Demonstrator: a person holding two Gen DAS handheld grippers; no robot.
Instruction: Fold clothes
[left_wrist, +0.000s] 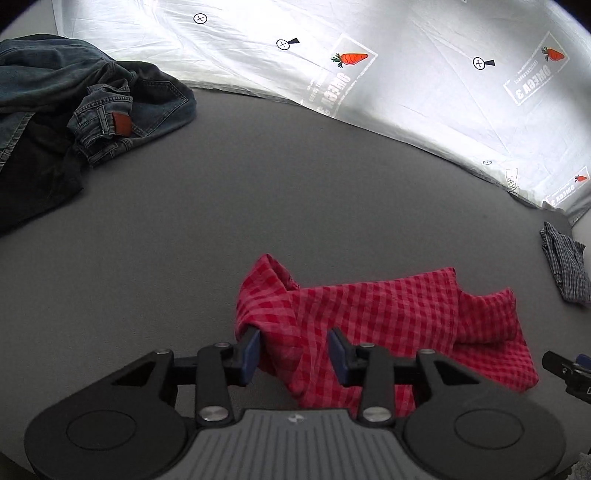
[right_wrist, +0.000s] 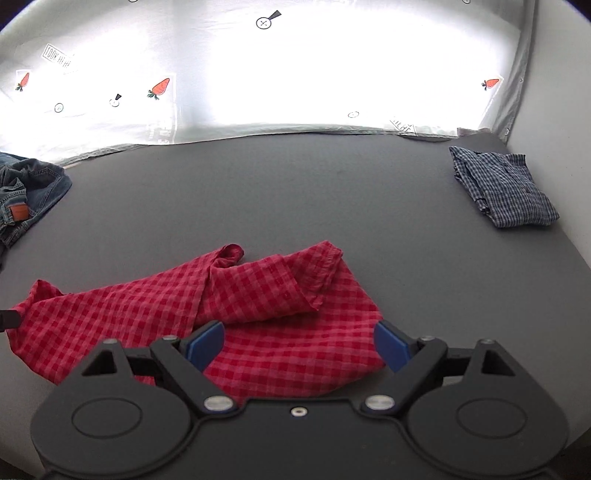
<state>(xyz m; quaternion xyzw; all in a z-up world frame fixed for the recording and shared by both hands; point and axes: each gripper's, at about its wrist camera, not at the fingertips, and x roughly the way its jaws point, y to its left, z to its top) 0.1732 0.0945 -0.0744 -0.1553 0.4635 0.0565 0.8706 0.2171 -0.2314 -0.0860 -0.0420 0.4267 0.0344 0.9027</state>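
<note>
Between both tools, a red checked shirt (right_wrist: 258, 317) lies half-gathered on the grey surface (right_wrist: 295, 192).

Left tool (left_wrist: 293, 350) has its pads parted around a raised fold; right tool (right_wrist: 299, 345) gapes wide over the hem, both low and level, likely placed to pinch. Beyond sit a folded blue shirt (right_wrist: 506, 184) and crumpled jeans (left_wrist: 85, 103).

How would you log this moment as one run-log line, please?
left gripper: open, at red checked shirt | right gripper: open over it | blue checked shirt: folded | jeans: unfolded
</note>
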